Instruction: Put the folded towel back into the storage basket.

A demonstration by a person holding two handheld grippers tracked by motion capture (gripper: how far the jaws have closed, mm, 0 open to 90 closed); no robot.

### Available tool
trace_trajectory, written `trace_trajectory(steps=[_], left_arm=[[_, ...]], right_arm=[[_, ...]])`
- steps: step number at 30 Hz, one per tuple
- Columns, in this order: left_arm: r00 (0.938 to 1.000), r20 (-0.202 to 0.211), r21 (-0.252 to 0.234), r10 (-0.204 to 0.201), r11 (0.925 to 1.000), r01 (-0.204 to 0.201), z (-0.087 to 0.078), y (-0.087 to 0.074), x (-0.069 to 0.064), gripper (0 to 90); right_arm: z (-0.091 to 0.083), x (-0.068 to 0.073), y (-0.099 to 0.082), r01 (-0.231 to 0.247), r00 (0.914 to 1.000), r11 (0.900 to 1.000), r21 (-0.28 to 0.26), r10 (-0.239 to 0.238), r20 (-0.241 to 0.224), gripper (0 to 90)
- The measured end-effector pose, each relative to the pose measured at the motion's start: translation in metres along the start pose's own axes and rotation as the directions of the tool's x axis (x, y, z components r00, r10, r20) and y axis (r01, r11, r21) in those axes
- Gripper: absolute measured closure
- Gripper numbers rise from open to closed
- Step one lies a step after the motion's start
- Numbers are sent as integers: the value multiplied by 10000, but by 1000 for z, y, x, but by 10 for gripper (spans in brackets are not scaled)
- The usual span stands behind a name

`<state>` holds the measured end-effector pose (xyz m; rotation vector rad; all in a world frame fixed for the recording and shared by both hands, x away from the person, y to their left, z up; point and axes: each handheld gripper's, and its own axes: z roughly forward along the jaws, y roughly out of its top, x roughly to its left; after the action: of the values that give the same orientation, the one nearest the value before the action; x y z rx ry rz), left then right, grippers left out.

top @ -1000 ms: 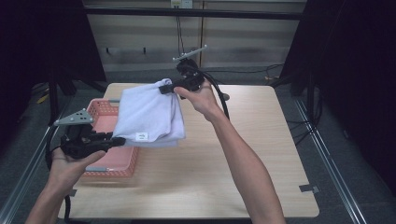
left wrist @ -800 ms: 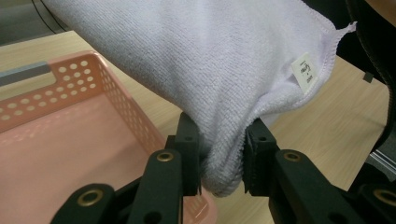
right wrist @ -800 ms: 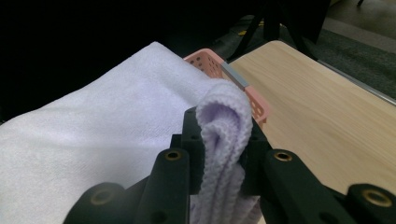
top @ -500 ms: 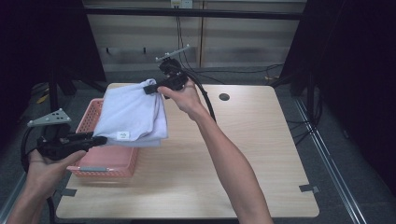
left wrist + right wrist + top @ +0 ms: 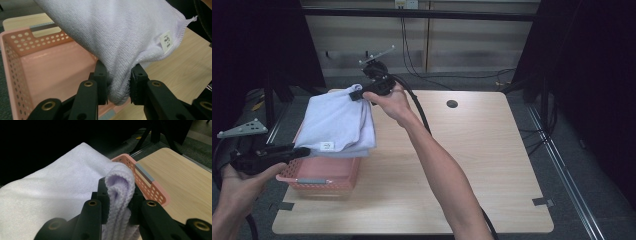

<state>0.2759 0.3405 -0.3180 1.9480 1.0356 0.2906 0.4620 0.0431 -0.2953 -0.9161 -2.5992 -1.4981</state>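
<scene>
A wooden table with a dark round hole

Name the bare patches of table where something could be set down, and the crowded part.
Free: the table right of the right forearm, from the round hole to the front edge. Crowded: the left edge, where the pink basket sits under the held towel.

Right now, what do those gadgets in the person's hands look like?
Both are black two-jaw grippers: the left gripper and right gripper each carry a grey three-cornered plate on top and trail a thick black cable. Brass-coloured rivets dot the jaws. The forearms are bare.
</scene>
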Motion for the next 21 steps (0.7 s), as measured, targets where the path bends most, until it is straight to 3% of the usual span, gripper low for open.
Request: trace_trajectory(steps=[14, 21], left_arm=[[9979, -370, 153, -540, 9984, 546, -13, -21, 24, 723], [9947, -436, 347, -927, 9949, 942, -5, -34, 36, 723]], right_arm=[[44, 9, 3, -175, 9991, 9993, 331, 187, -369, 772], [63, 5, -5, -325, 9989, 9981, 520, 342, -312, 772]])
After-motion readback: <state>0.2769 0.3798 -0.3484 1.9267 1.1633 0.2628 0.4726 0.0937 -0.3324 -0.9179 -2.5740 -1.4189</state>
